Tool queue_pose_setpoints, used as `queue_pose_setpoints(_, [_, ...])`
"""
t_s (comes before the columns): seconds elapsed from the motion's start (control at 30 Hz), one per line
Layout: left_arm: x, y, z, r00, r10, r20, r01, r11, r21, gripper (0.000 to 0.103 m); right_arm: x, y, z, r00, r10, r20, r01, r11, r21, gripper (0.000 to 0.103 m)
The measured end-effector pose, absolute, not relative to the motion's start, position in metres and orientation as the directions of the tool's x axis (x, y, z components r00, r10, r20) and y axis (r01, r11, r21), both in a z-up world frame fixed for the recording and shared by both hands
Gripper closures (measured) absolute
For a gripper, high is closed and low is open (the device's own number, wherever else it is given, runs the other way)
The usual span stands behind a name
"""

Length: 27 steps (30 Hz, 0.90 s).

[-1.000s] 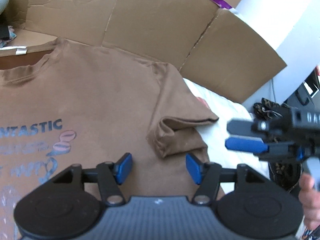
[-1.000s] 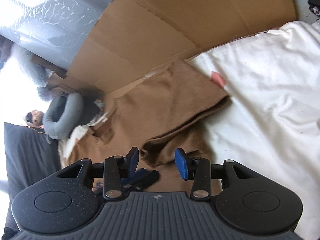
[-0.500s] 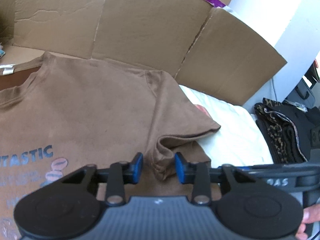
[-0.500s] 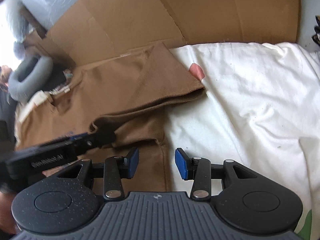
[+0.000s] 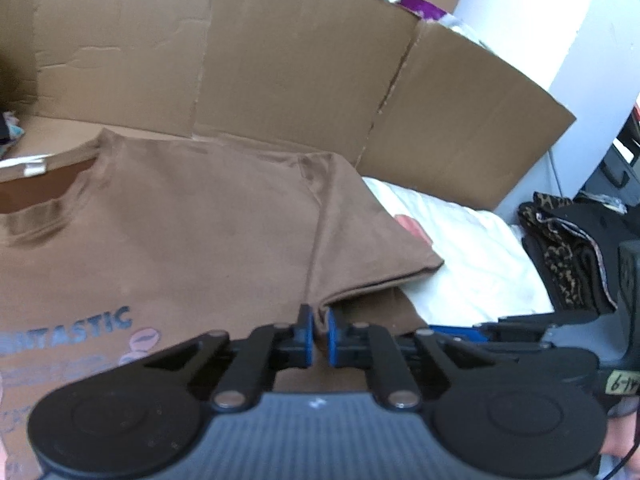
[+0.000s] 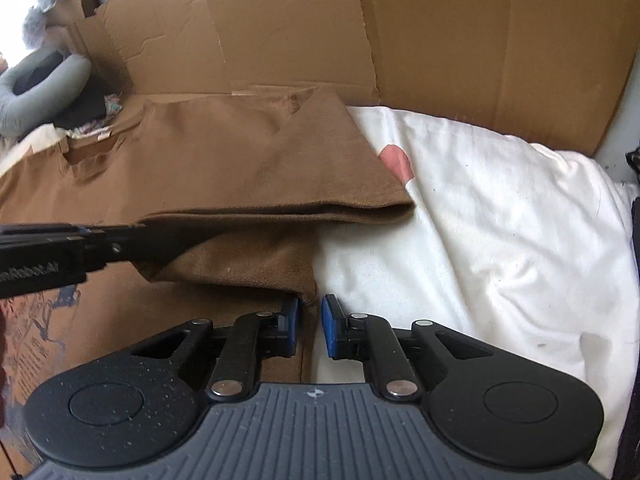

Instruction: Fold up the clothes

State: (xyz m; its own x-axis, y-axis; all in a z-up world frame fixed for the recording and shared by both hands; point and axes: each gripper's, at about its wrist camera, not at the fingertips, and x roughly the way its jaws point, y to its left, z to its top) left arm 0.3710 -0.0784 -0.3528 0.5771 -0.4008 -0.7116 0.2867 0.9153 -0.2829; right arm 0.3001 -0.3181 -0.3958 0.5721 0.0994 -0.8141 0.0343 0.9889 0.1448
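Observation:
A brown T-shirt with blue "FANTASTIC" print lies face up on a white sheet, its right sleeve folded over the side. My left gripper is shut on the fabric fold just under that sleeve. In the right wrist view its black fingers reach in from the left to the same fold. My right gripper sits low at the shirt's side edge. Its jaws are closing, a narrow gap remains, and the fabric's corner lies between the blue pads. The left wrist view shows it at the right.
A creased cardboard wall stands behind the shirt. The white sheet, marked with a pink spot, spreads to the right. Dark leopard-print clothes are stacked at the far right, and a grey neck pillow lies far left.
My left jaws went from wide apart to shut on the fold under the sleeve. My right gripper rolled, sank to the shirt's side edge, and its jaws narrowed.

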Motion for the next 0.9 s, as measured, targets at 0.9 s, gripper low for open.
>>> queue_pose_setpoints(0.9, [0.335,-0.059,-0.343,0.537,-0.347,-0.769,0.239,0.937,-0.256,0.082,0.288,-0.341,-0.387,0.558,0.172,-0.812,0.063,0.967,0.248,0.081])
